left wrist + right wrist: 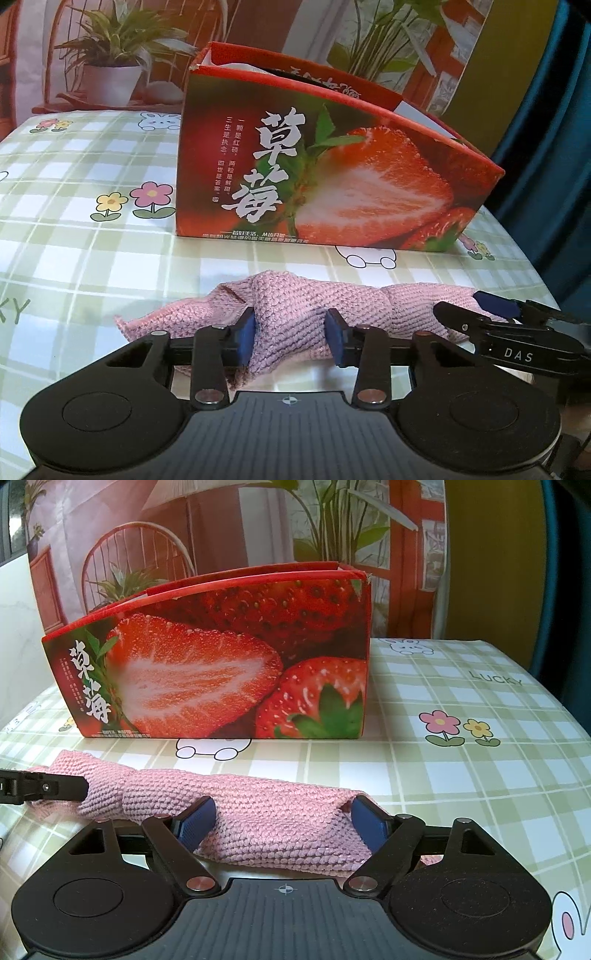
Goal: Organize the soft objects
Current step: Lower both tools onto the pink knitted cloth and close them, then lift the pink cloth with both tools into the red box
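A pink knitted cloth [295, 306] lies bunched lengthwise on the checked tablecloth, in front of a red strawberry box [325, 177]. My left gripper [291, 336] is shut on a fold near the cloth's left part, its blue pads pressing the fabric. My right gripper [282, 823] straddles the cloth's [266, 819] right part with its blue pads wider apart, the fabric draped between them; it also shows in the left wrist view [495, 306] at the right. The box [229, 664] is open at the top with something white inside.
The table [74, 229] wears a green checked cloth with flowers and rabbits. Its right edge [569, 716] drops off near a blue curtain. A printed backdrop with plants and a chair stands behind the box.
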Demonstrator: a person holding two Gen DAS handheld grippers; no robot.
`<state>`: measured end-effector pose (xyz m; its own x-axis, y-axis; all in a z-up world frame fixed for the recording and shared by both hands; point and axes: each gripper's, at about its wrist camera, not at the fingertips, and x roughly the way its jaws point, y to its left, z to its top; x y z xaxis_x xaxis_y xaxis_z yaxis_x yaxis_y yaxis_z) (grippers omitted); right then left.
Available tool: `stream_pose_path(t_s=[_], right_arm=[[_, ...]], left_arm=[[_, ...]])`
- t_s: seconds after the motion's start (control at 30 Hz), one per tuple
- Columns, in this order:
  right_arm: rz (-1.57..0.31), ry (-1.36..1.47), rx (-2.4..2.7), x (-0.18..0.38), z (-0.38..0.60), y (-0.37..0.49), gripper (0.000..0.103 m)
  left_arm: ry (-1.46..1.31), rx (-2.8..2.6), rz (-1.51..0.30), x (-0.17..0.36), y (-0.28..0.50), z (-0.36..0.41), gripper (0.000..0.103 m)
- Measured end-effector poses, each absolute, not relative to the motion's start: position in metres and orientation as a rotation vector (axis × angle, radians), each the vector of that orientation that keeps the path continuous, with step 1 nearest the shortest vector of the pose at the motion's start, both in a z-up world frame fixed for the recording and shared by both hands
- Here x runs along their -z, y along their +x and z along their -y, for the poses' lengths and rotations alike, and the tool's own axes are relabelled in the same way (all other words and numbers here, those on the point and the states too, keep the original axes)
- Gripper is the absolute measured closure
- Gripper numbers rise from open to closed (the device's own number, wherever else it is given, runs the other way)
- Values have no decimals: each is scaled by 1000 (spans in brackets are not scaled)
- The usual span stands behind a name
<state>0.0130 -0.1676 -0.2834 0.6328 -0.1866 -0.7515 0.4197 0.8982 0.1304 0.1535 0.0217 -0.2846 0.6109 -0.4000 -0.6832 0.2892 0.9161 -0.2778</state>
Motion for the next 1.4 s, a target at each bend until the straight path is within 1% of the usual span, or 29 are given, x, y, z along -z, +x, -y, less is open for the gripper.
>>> stream_pose_path(t_s=[0.53, 0.6, 0.77, 0.87, 1.03, 1.3, 1.33, 1.37, 1.4], right_arm=[[-822, 316, 360, 283, 168, 11, 25], [-824, 319, 359, 282, 168, 11, 27], [-822, 332, 337, 280, 167, 9, 39], [-821, 342, 322, 279, 166, 8, 44], [-816, 350, 309, 279, 166, 8, 48], [-811, 349, 305, 279, 166, 7, 49], [-810, 350, 303, 279, 166, 7, 51], [-808, 356, 293, 280, 167, 7, 58], [-805, 368, 280, 280, 167, 7, 62]], left_arm=[[-159, 402, -829, 285, 153, -25, 61], [-160, 405, -830, 285, 152, -26, 61], [-161, 410, -830, 285, 151, -27, 61], [-157, 410, -828, 286, 150, -27, 61], [-153, 411, -826, 286, 149, -27, 61], [-140, 415, -822, 285, 149, -27, 61], [-135, 416, -820, 286, 149, -27, 60], [-133, 418, -818, 286, 149, -27, 60], [-134, 418, -815, 286, 149, -27, 60]])
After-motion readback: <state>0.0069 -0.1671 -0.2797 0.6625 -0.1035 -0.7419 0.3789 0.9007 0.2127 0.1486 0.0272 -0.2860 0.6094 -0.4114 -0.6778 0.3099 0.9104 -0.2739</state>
